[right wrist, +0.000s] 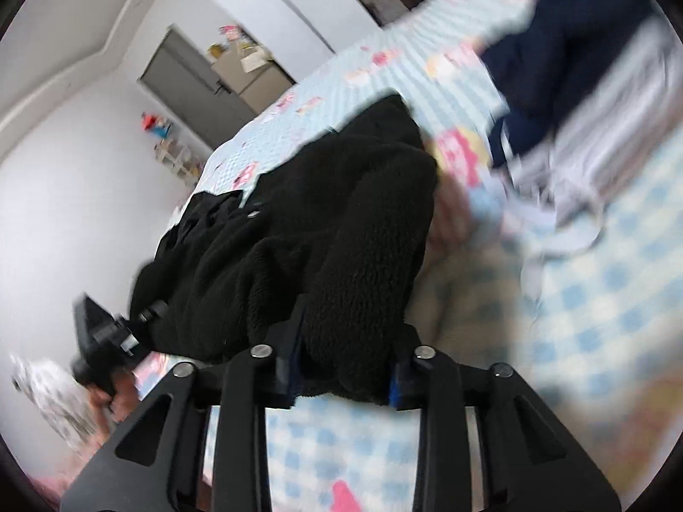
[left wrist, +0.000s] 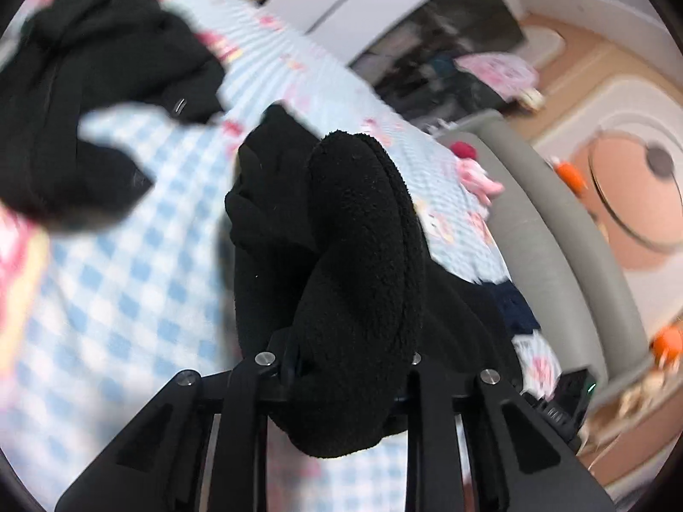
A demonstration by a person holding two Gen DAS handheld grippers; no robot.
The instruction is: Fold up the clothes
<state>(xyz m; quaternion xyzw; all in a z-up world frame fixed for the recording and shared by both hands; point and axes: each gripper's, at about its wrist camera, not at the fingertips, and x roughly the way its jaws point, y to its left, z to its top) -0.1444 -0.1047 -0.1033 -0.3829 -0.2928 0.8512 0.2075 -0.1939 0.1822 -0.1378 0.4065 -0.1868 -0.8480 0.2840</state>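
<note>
A black fleece garment (left wrist: 354,264) hangs bunched between the jaws of my left gripper (left wrist: 348,362), which is shut on it above the bed. The rest of the garment (left wrist: 85,85) trails blurred to the upper left over the blue checked bedsheet (left wrist: 141,273). In the right wrist view the same black fleece (right wrist: 341,234) fills the jaws of my right gripper (right wrist: 345,358), which is shut on it. The fingertips of both grippers are hidden by the fabric. The left gripper (right wrist: 102,337) and the hand holding it show at the lower left of that view.
A navy garment (right wrist: 555,68) and a striped grey-white garment (right wrist: 614,128) lie on the bed at the right. A grey padded bed edge (left wrist: 542,230) runs along the right. A wardrobe (left wrist: 427,42) and a white wall (right wrist: 64,170) lie beyond.
</note>
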